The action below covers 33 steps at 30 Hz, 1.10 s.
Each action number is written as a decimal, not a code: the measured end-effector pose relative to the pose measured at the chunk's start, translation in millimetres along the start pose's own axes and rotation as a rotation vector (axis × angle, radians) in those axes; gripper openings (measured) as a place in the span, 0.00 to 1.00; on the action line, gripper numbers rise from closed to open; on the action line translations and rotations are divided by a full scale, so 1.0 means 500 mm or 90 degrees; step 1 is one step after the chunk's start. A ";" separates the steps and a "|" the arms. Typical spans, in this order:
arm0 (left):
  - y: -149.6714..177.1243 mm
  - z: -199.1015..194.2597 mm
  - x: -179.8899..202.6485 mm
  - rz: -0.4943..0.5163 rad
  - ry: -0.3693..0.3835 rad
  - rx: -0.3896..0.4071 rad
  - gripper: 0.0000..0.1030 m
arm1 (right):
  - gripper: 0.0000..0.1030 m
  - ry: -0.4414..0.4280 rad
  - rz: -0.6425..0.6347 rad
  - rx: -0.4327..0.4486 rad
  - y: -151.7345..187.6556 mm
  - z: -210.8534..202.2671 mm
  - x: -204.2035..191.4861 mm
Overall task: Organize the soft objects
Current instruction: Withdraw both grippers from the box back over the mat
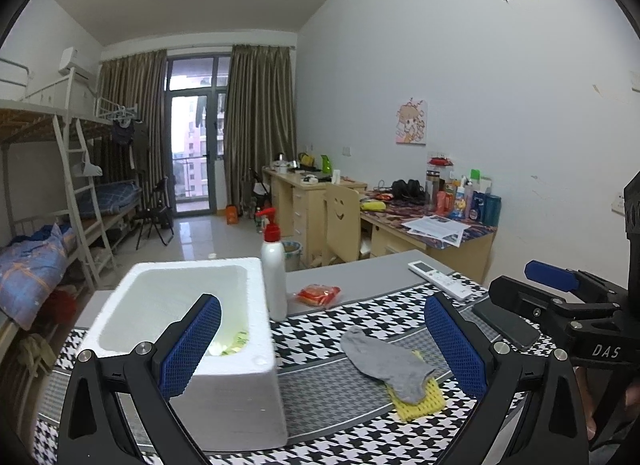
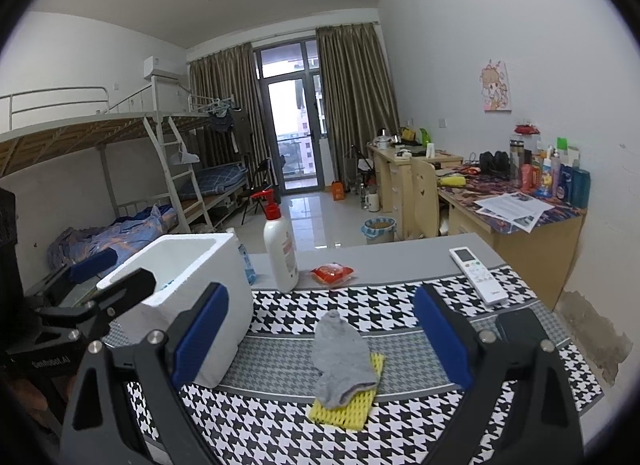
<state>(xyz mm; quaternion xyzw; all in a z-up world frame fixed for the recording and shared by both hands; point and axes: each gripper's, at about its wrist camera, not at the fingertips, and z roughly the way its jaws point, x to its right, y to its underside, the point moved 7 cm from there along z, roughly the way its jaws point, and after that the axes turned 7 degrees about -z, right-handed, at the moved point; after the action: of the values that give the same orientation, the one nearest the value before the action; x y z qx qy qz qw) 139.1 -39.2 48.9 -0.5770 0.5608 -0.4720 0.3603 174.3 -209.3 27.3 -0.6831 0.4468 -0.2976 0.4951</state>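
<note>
A grey sock (image 1: 386, 363) (image 2: 342, 361) lies on a yellow sponge cloth (image 1: 420, 401) (image 2: 350, 405) on the houndstooth mat. A white foam box (image 1: 180, 317) (image 2: 188, 285) stands to the left of them, with some pale soft items in its bottom. My left gripper (image 1: 324, 349) is open and empty, held above the table between box and sock. My right gripper (image 2: 320, 337) is open and empty, with the sock straight ahead between its fingers. Each gripper shows at the edge of the other's view.
A white pump bottle with a red top (image 1: 274, 273) (image 2: 280, 253) stands behind the box. A red snack packet (image 1: 318, 295) (image 2: 332, 273), a white remote (image 1: 440, 279) (image 2: 478, 275) and a black phone (image 1: 506, 323) (image 2: 520, 325) lie on the table. Desks, a chair and bunk beds stand beyond.
</note>
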 end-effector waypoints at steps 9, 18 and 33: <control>0.028 0.038 0.034 0.004 0.016 -0.024 0.99 | 0.93 0.031 -0.002 -0.016 0.027 0.006 0.032; 0.060 0.073 0.067 0.010 0.024 -0.049 0.99 | 0.93 0.041 0.008 -0.032 0.051 0.012 0.064; 0.110 0.153 0.103 0.017 0.022 -0.098 0.99 | 0.93 0.046 0.009 -0.075 0.119 0.025 0.100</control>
<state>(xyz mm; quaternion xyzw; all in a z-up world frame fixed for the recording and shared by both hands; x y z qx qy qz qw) 190.9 -105.1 -18.6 -0.5874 0.6092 -0.4324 0.3112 187.5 -255.9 -34.8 -0.6969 0.4860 -0.2918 0.4393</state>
